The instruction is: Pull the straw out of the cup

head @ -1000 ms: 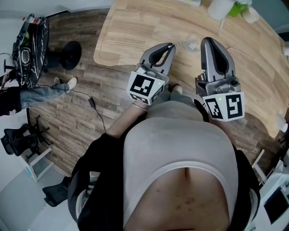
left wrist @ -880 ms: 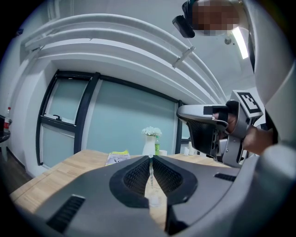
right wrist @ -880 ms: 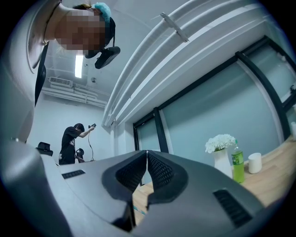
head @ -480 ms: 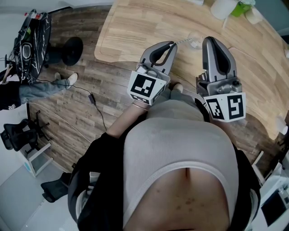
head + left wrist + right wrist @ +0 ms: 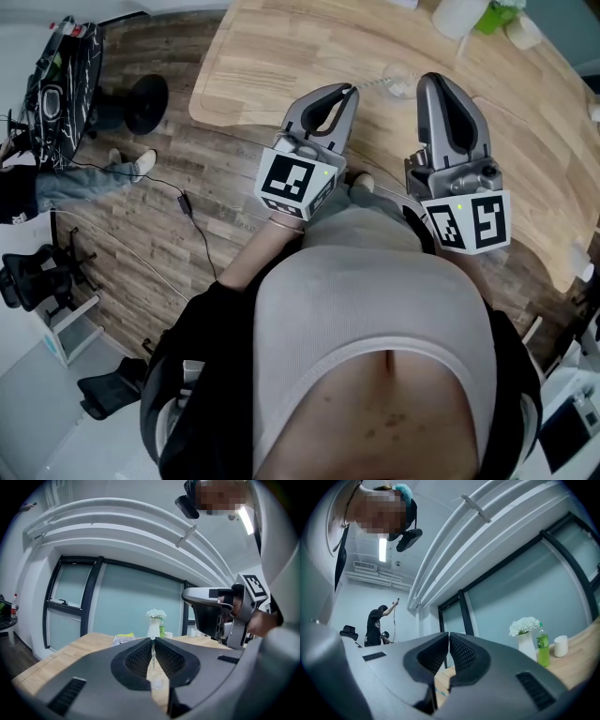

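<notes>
My left gripper (image 5: 352,91) hovers over the near edge of the wooden table (image 5: 272,47), its jaws shut on a thin white straw (image 5: 375,87). In the left gripper view the straw (image 5: 153,654) runs up the slit between the closed pads. The straw leads right to a clear cup (image 5: 399,81) on the table; whether its far end is inside the cup I cannot tell. My right gripper (image 5: 431,82) hangs just right of the cup, jaws shut with nothing between them (image 5: 448,634). It also shows in the left gripper view (image 5: 211,613).
A white vase of flowers (image 5: 526,641), a green bottle (image 5: 542,648) and a white cup (image 5: 560,646) stand at the table's far side. A yellow packet (image 5: 123,638) lies on the table. A person (image 5: 375,625) stands far off. A cable (image 5: 187,211) crosses the floor.
</notes>
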`<state>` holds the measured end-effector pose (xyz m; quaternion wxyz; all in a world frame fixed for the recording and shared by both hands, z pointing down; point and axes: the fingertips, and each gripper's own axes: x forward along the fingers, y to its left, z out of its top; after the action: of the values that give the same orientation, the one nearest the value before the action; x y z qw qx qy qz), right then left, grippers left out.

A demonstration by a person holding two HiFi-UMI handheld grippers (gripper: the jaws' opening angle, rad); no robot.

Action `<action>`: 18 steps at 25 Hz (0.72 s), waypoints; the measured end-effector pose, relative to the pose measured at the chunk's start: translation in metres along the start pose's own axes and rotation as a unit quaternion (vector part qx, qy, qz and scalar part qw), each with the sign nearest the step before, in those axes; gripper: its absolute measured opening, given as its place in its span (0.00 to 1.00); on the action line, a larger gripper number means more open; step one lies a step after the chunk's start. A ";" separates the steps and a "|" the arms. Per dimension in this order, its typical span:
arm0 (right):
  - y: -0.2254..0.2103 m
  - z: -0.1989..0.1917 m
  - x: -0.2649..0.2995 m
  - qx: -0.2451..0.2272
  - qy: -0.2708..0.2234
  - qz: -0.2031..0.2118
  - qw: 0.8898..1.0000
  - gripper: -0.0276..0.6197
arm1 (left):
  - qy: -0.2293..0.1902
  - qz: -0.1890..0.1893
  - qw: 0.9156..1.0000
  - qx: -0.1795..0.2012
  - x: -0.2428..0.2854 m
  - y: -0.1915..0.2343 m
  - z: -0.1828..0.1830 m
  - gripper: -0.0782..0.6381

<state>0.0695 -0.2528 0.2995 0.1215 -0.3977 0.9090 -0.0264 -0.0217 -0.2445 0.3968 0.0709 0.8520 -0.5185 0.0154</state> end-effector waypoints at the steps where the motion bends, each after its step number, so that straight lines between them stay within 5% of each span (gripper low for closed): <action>1: -0.001 0.001 -0.001 0.000 0.000 0.000 1.000 0.09 | 0.001 0.002 1.000 -0.001 -0.001 -0.001 0.000 0.15; 18: -0.003 0.004 -0.012 -0.014 -0.003 -0.036 0.999 0.09 | 0.007 -0.008 1.000 -0.022 -0.007 0.000 0.002 0.15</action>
<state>0.0810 -0.2461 0.2982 0.1173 -0.4316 0.8942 -0.0172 -0.0255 -0.2384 0.3942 0.0932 0.8543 -0.5113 0.0091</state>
